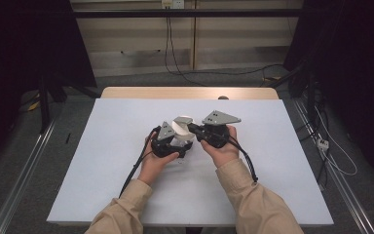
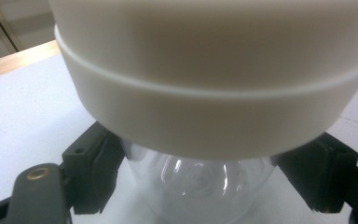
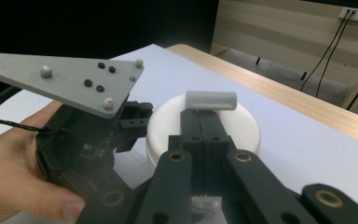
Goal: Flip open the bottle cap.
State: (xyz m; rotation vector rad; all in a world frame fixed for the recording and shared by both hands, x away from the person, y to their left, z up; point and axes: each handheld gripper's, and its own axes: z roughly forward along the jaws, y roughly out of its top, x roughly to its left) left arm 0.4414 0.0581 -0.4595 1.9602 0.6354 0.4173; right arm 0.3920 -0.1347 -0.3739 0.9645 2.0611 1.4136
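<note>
While white lid [image 2: 205,93] looms close, clear jar [image 2: 200,186] mostly hidden.

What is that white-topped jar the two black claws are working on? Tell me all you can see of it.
The jar has a clear, see-through body under a broad white lid with a ridge round it; it looks like plastic. It is held just above the white table near its middle. The left gripper clamps the clear body just below the lid. The right gripper, jaws together, rests on the lid's flat top by a small grey handle.
</note>
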